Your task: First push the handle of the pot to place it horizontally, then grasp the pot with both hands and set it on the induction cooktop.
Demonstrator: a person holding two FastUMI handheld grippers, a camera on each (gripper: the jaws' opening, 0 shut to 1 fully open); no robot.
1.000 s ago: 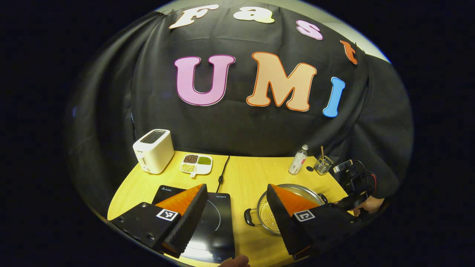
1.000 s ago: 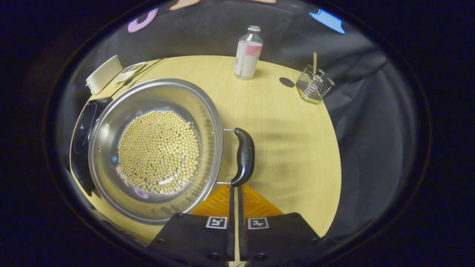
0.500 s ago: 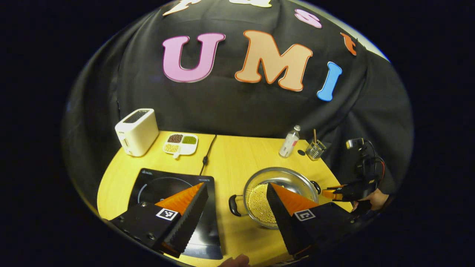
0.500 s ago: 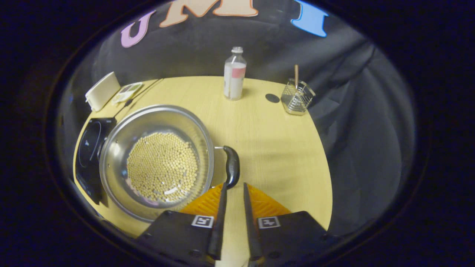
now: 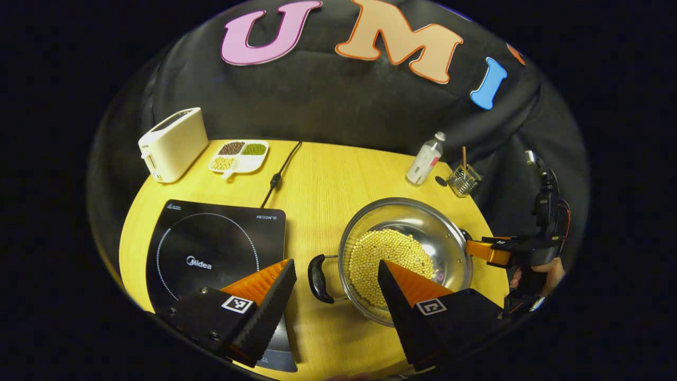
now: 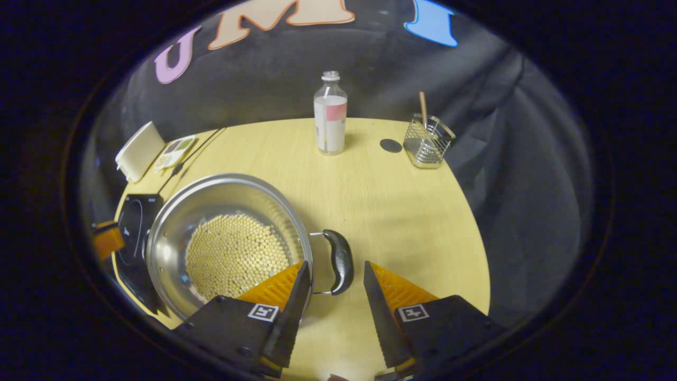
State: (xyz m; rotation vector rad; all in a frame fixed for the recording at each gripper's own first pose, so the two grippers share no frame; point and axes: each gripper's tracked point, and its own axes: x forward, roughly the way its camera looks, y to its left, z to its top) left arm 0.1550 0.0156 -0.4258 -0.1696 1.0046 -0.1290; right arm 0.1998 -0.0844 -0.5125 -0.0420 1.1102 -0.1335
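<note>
In the left gripper view, bare table runs down the middle of the frame between the cooktop at lower left and the pot at lower right, crossed only by the cord at the top. The pot's near handle juts into that lane. The toaster and dish crowd the upper left.

In the right gripper view, open table lies right of the pot's other handle; the bottle and wire basket stand at the top.
</note>
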